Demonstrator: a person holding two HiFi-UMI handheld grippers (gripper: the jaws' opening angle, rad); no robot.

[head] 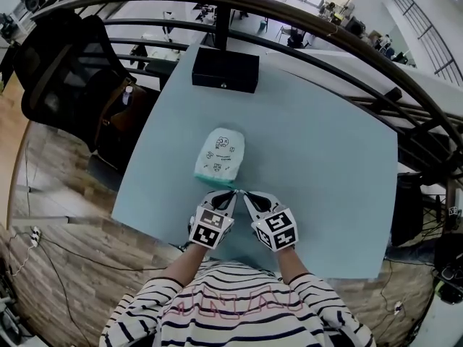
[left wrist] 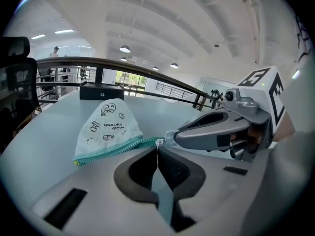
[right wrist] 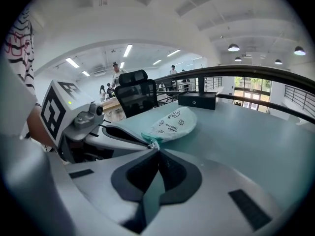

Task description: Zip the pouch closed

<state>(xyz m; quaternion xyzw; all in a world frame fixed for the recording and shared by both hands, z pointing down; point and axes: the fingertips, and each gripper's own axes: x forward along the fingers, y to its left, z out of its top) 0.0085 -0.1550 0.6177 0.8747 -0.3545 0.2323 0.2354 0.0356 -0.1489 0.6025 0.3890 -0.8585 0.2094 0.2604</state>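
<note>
Left tongs (head: 232, 193) and right tongs (head: 247, 194) pinch the pouch (head: 221, 152) at its near corner.

Table (head: 325, 194): pale blue. The pouch (head: 221, 150) lies flat approx. at centre, teal zip edge (head: 212, 181) twd near edge. L hand-held gripper (head: 232, 192) & R hand-held gripper (head: 246, 194): jaws together, tips meeting at zip edge's right end. Black box (head: 225, 69): mid far edge. Office chair (head: 65, 71): beyond far-left corner. Striped sleeves (head: 145, 309): near edge.
</note>
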